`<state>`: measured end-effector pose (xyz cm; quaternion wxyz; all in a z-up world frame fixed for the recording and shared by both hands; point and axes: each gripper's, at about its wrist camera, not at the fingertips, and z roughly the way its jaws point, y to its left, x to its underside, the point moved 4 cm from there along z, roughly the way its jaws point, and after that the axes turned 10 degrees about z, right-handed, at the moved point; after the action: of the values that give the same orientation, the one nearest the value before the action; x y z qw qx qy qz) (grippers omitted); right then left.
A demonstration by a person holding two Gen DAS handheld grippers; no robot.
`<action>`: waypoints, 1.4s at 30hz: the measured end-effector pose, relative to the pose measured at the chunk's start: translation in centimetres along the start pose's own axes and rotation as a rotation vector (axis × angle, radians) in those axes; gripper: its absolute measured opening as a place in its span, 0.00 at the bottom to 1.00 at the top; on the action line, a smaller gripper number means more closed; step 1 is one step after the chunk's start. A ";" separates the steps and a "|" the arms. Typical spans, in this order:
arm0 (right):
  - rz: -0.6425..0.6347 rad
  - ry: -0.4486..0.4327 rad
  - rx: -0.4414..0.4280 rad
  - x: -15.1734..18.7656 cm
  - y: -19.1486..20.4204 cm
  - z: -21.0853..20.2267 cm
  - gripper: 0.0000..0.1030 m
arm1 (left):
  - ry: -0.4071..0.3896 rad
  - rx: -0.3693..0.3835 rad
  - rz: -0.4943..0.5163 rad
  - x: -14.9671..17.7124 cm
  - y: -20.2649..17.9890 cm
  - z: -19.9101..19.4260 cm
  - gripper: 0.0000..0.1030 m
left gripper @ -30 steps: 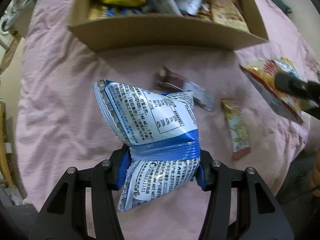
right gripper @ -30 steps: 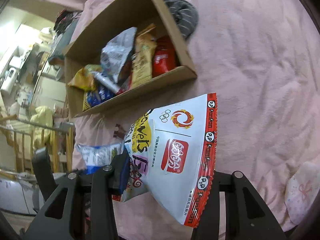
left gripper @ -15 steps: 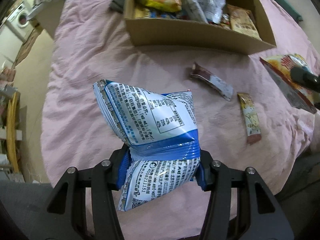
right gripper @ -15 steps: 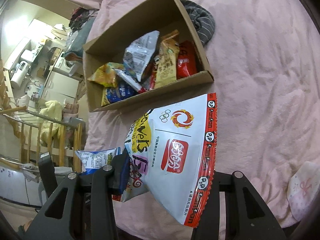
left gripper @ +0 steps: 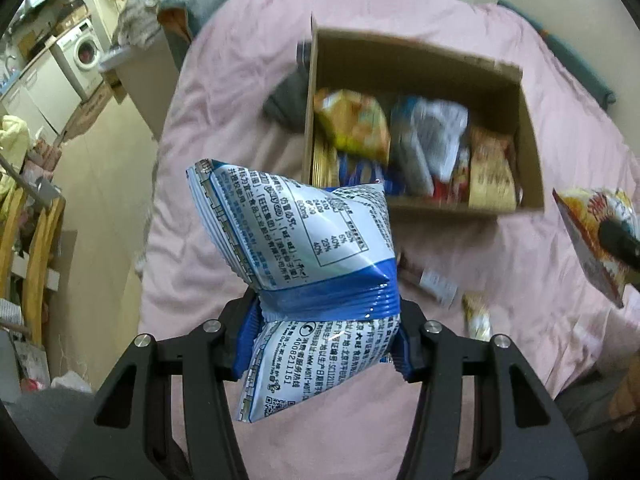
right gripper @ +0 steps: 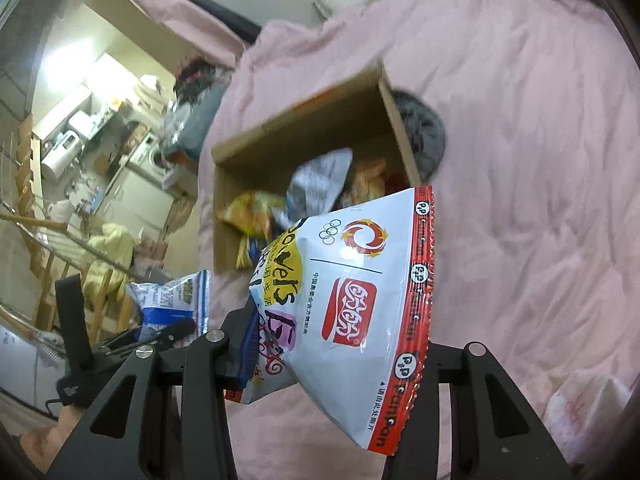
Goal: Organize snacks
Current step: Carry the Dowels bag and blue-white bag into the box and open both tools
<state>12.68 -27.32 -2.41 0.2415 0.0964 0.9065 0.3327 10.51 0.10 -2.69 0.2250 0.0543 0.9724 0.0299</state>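
A washing machine stands far left beside the pink blanket. The left gripper pinches a blue-white snack bag; beyond, the cardboard box holds packets. The right gripper clamps a white, red-edged bag.

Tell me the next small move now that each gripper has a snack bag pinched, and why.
Probably carry the blue-and-white bag in the left gripper forward over the open cardboard box and release it there. The right gripper clamps the red-edged bag, which can follow. The box already holds packets, and two small bars lie loose on the pink blanket.
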 end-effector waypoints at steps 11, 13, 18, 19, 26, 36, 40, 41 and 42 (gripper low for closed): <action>0.034 -0.209 -0.033 -4.8 0.2 -2.0 0.43 | -0.131 -0.003 0.010 -4.3 0.0 -1.3 0.48; 0.065 -0.251 -0.044 -6.1 -0.4 -2.5 0.43 | -0.145 -0.005 0.005 -4.6 0.3 -1.1 0.48; 0.068 -0.267 -0.023 -8.2 -0.6 -1.0 0.43 | -0.151 0.004 -0.030 -5.8 1.5 0.1 0.48; 0.064 -0.262 -0.017 -8.3 -0.5 -0.6 0.43 | -0.152 0.003 -0.035 -6.0 1.6 0.3 0.48; 0.017 -0.174 0.031 -9.3 0.8 4.5 0.43 | -0.168 0.011 -0.035 -8.2 1.5 2.2 0.48; -0.034 -0.063 0.095 -10.2 1.0 11.4 0.43 | -0.223 0.028 0.013 -13.8 -0.4 4.7 0.48; 0.000 -0.037 0.075 -10.7 0.5 12.7 0.43 | -0.222 0.033 0.040 -15.5 -0.9 5.8 0.48; 0.007 -0.030 0.070 -10.8 0.5 13.1 0.43 | -0.220 0.043 0.040 -15.9 -0.9 6.2 0.48; 0.011 -0.021 0.066 -10.9 0.6 13.5 0.43 | -0.217 0.057 0.038 -16.1 -1.0 6.5 0.48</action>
<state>28.88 -23.05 -6.86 0.2461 0.1129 0.9138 0.3028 27.70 -2.57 -1.64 0.3269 0.0819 0.9415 0.0006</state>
